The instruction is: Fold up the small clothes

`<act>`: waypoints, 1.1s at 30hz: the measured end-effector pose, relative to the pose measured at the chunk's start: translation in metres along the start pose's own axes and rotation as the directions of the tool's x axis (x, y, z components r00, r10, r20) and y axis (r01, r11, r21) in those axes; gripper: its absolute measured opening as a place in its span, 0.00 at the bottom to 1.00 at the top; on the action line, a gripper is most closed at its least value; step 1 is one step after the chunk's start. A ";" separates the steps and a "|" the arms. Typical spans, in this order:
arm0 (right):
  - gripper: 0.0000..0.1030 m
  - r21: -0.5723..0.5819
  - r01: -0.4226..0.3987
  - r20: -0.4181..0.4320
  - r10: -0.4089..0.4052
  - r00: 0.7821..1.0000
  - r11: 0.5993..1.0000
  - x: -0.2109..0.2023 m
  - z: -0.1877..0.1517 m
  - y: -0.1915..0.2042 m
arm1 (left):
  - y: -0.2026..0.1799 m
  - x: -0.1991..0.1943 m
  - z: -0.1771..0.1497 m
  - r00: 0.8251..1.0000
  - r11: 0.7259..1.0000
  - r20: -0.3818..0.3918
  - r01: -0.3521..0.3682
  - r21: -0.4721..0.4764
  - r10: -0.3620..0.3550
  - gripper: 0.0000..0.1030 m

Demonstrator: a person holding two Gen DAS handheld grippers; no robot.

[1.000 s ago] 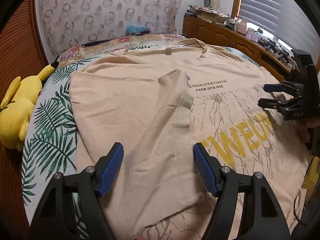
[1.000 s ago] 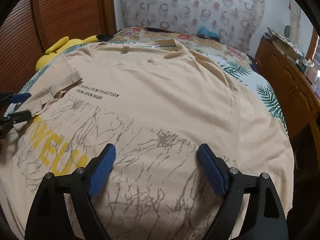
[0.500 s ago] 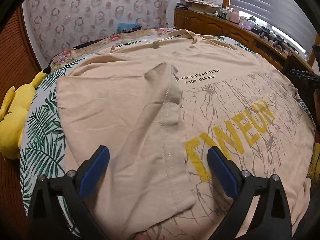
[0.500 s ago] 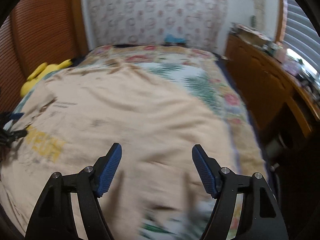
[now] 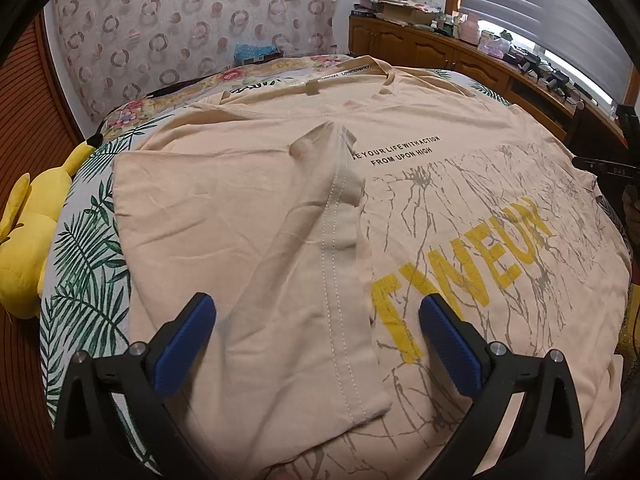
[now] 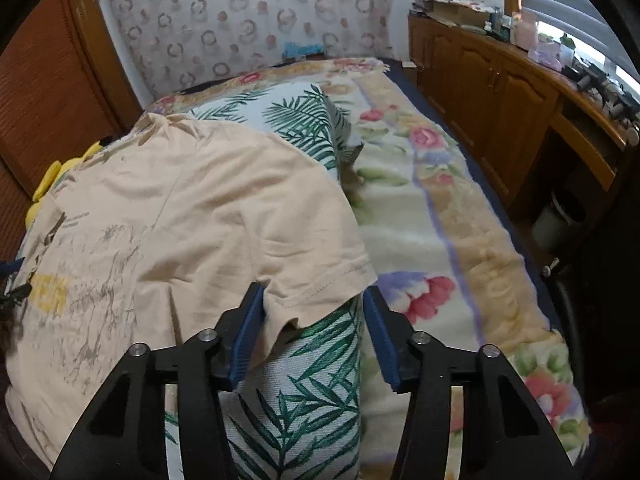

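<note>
A beige T-shirt with yellow letters lies spread on the bed, collar at the far end. Its left side and sleeve are folded over onto the front. My left gripper is open and empty above the folded sleeve. In the right wrist view the shirt's other sleeve lies at the bed's right side. My right gripper is open, its blue pads either side of the sleeve hem. The right gripper also shows in the left wrist view at the far right.
The bed has a palm-leaf sheet and a floral blanket. A yellow plush toy lies at the left edge. Wooden cabinets with clutter line the right wall. A patterned headboard cover stands behind.
My right gripper has swung right from over the shirt's front to the right sleeve and narrowed around its hem. My left gripper has opened wider and drawn back a little.
</note>
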State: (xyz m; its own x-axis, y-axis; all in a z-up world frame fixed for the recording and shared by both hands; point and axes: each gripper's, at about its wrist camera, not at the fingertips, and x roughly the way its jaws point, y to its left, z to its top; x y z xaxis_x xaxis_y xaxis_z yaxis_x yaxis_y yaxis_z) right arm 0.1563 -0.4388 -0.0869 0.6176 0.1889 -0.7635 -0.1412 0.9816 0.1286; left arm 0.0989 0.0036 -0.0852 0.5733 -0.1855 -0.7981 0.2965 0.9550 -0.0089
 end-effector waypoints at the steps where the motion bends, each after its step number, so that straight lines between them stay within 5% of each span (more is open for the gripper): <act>1: 0.38 -0.011 0.002 0.003 -0.001 1.000 1.000 -0.001 0.000 0.002 | 0.000 0.000 0.000 1.000 1.000 0.000 0.000 -0.002 0.000 1.00; 9: 0.02 -0.099 0.101 0.061 -0.095 0.994 0.990 -0.011 0.005 0.013 | 0.007 -0.024 -0.003 0.995 0.998 0.093 -0.028 -0.064 0.034 1.00; 17: 0.00 -0.133 0.067 0.147 -0.047 0.988 0.989 -0.032 0.023 0.033 | 0.011 -0.067 -0.007 0.972 0.992 0.229 -0.028 -0.126 0.056 1.00; 24: 0.00 -0.127 0.070 0.157 -0.050 0.986 0.989 -0.033 0.037 0.041 | -0.001 -0.082 -0.007 0.962 0.995 0.271 -0.005 -0.104 0.033 1.00; 26: 0.05 -0.126 0.122 0.152 -0.102 0.983 0.985 -0.026 0.036 0.036 | -0.005 -0.085 -0.007 0.961 0.996 0.276 0.000 -0.093 0.026 1.00; 28: 0.37 -0.112 0.140 0.129 -0.126 0.984 0.984 -0.019 0.032 0.029 | -0.007 -0.087 -0.007 0.959 0.996 0.282 0.014 -0.094 0.013 1.00; 33: 0.41 -0.055 0.112 0.045 -0.109 0.993 0.992 0.000 0.015 0.011 | -0.011 -0.088 -0.007 0.958 0.995 0.285 0.033 -0.099 -0.004 1.00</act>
State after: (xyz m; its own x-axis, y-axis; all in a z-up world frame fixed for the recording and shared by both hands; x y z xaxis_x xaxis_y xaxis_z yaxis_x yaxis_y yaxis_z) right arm 0.1665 -0.4272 -0.0761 0.6634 0.0816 -0.7438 -0.1139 0.9935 0.0073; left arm 0.0402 0.0107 -0.0191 0.7662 -0.2476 -0.5930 0.2388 0.9664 -0.0950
